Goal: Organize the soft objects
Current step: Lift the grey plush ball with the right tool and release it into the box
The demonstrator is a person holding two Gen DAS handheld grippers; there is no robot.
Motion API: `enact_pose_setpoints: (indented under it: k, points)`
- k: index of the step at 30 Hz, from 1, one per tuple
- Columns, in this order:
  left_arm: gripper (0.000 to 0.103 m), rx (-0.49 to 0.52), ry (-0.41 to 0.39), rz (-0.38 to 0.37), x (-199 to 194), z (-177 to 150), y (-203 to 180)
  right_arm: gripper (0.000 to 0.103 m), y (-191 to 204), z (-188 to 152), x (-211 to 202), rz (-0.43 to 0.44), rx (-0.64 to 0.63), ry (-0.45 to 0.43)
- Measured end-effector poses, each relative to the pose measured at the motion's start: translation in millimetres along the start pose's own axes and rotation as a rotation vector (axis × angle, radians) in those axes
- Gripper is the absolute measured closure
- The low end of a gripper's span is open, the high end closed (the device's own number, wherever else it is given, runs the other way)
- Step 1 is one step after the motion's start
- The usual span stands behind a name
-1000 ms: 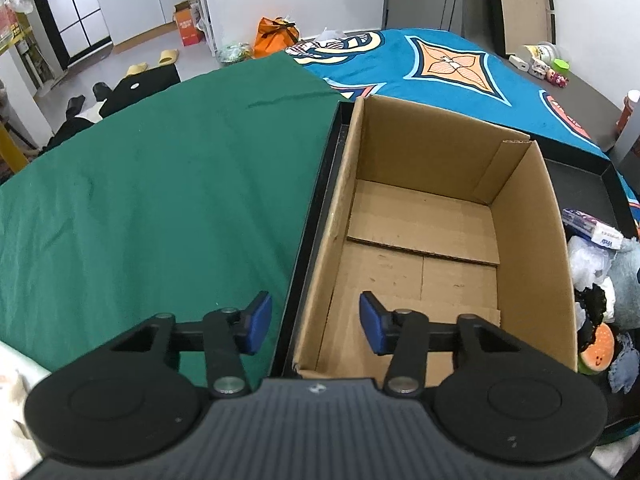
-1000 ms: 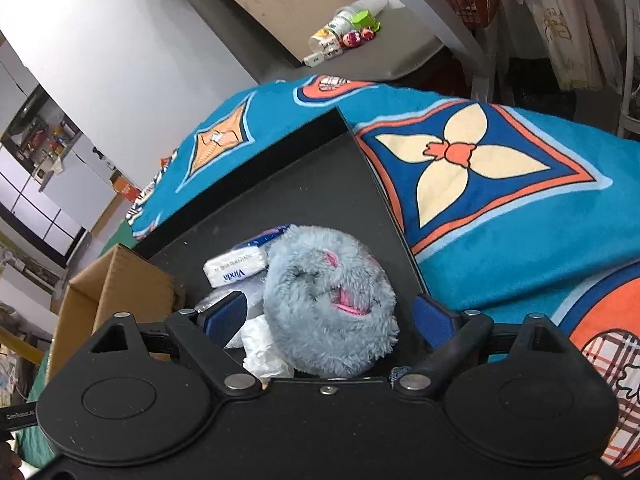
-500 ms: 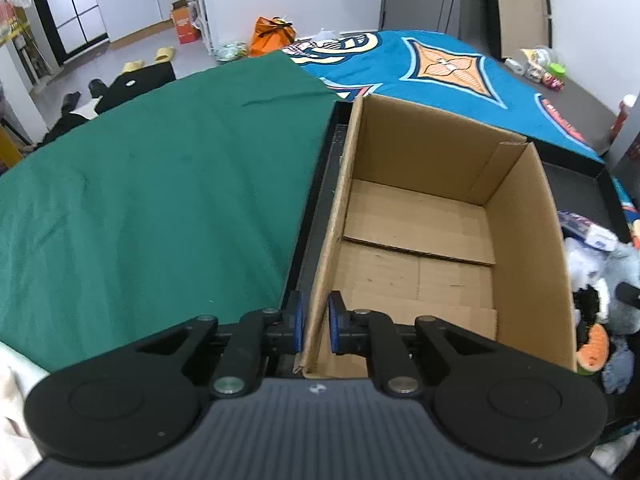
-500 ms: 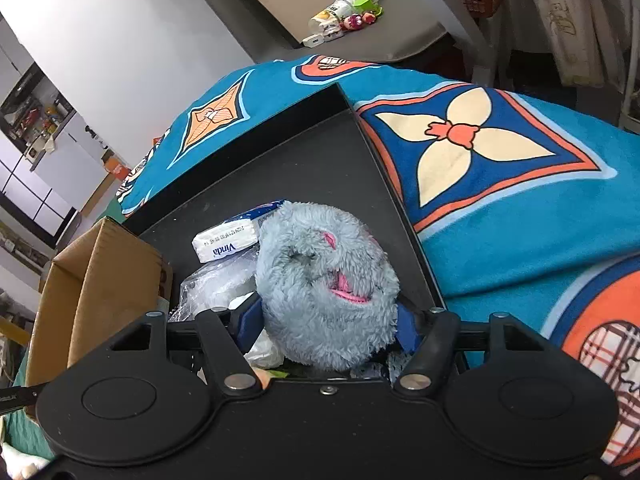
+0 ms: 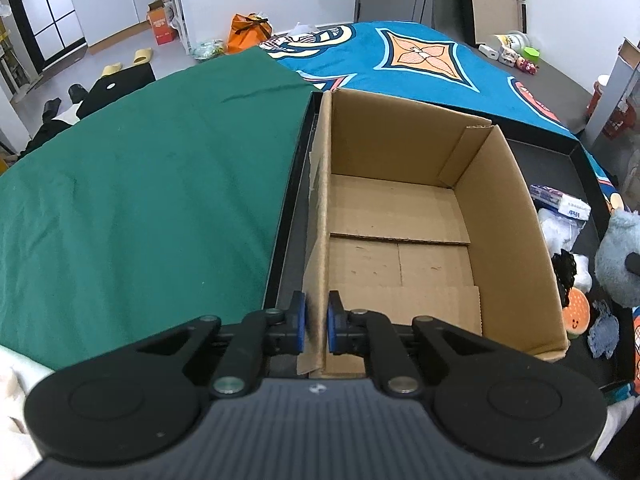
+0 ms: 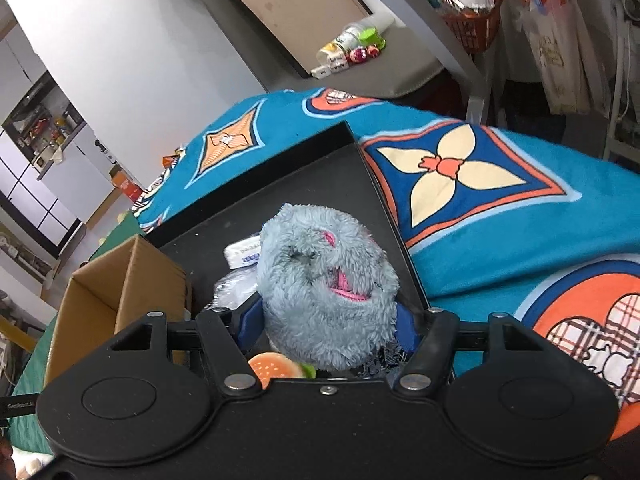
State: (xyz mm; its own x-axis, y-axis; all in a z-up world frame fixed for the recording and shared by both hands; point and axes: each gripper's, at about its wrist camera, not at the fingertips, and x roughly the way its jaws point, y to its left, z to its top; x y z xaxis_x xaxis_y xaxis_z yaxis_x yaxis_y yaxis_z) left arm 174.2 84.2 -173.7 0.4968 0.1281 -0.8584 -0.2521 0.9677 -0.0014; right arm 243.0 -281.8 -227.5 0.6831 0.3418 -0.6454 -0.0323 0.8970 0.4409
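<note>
Nearest in the left wrist view, the left gripper (image 5: 316, 322) is clamped on the near left wall of the one cardboard box (image 5: 400, 216), a blue pad on either side of the wall's edge. The box stands open with nothing in it, inside a black tray (image 5: 290, 216) whose left rim borders a green cloth (image 5: 152, 184). To the right of the box in the same tray lie the soft things: one orange burger-shaped plush (image 5: 576, 312), one grey-blue knitted piece (image 5: 604, 334), one black fuzzy item (image 5: 564, 266), one clear bag of white material (image 5: 558, 230) and one tissue pack (image 5: 560, 202). In the right wrist view, the right gripper (image 6: 326, 320) grips one grey-blue furry plush toy (image 6: 324, 280) with a pink mouth, its two blue pads pressed into the fur on both sides, and the toy sits above the tray's pile, with the burger plush (image 6: 274, 366) just below it. Beyond the tray spreads a blue patterned blanket (image 6: 480, 184). Farther off, two yellow slippers (image 5: 128, 62) and one orange bag (image 5: 250, 32) lie on the floor.
</note>
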Motion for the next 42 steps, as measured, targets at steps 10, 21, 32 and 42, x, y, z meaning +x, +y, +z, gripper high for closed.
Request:
enact_pose_setpoints:
  k: [10, 21, 32, 42]
  points:
    - [0.093, 0.006, 0.007, -0.023, -5.4, -0.5, 2.1, 0.041, 14.3, -3.6, -28.8, 0.006, -0.025, -0.030]
    - [0.093, 0.025, 0.007, -0.033, -6.4, -5.8, 0.1, 0.041, 52.4, -11.5, -50.6, 0.041, -0.102, -0.040]
    - [0.093, 0.006, 0.015, -0.044, -4.4, -7.9, 5.1, 0.041, 98.7, -20.3, -56.5, 0.063, -0.179, -0.039]
    - [0.092, -0.036, 0.053, -0.029, 3.1, -9.0, 14.7, 0.041, 143.0, -25.8, -54.1, 0.089, -0.258, -0.041]
